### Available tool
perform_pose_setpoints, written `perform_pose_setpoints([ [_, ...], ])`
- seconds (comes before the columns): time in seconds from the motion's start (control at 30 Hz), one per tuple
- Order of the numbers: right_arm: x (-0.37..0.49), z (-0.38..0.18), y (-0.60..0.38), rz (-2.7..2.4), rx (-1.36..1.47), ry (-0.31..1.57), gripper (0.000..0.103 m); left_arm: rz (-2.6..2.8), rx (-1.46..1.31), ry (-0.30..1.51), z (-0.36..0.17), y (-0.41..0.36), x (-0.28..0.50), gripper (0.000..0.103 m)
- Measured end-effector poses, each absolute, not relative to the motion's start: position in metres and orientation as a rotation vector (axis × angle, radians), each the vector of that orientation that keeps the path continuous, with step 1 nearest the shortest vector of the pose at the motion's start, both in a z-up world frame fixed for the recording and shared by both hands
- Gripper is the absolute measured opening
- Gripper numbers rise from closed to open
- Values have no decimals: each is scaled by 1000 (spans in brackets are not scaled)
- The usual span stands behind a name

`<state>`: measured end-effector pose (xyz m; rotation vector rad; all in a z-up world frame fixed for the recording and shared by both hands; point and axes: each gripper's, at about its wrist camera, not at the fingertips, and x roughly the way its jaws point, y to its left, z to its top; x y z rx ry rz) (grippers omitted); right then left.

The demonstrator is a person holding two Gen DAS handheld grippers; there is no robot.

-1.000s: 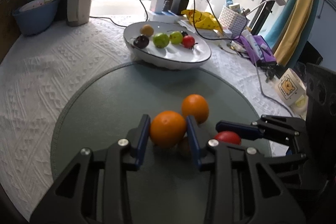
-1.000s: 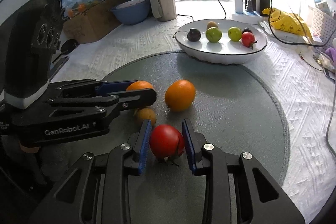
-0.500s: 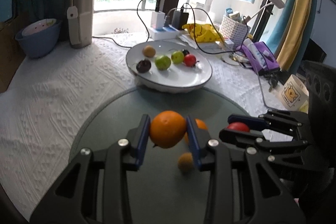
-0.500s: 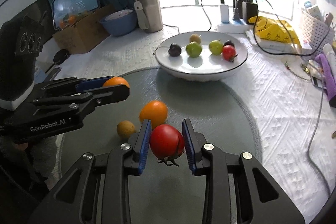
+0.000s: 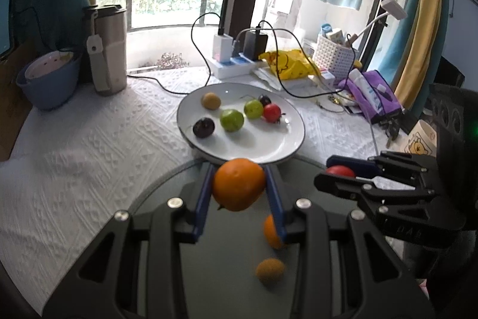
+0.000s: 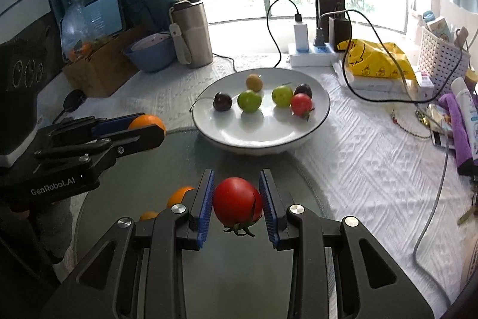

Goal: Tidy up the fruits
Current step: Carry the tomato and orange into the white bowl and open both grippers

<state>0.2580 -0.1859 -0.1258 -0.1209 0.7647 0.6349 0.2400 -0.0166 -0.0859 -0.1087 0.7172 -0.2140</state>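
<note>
Smooth round orange (image 5: pixel 238 188), glossy tomato (image 6: pixel 238 201)

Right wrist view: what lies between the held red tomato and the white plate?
Nothing: between the red tomato and the white plate lies only bare grey round mat, in the right wrist view.

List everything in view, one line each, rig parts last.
plate: 1, white, on cloth beyond mat
plate fruit: 6; brown, two green, two dark, red
orange: 1, in left tongs
tomato: 1, red, in right tongs
mat fruit: orange one, small brown one
tumbler: 1, steel, back left
bowl: 1, blue, back left
power strip: 1, white, behind plate
yellow bag: 1
basket: 1, white
left tongs: shut on orange
right tongs: shut on tomato
</note>
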Motion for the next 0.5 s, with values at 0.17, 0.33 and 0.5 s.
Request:
perform_pose_setpoints([
  [0.17, 271, -124, -188, 631, -115, 761, 33, -217, -97, 719, -85, -20, 251, 37],
  [0.33, 285, -122, -189, 628, -114, 759, 33, -219, -98, 731, -88, -20, 264, 37],
  [0.5, 302, -118, -186, 631, -139, 742, 33, -218, -95, 743, -92, -22, 279, 37],
])
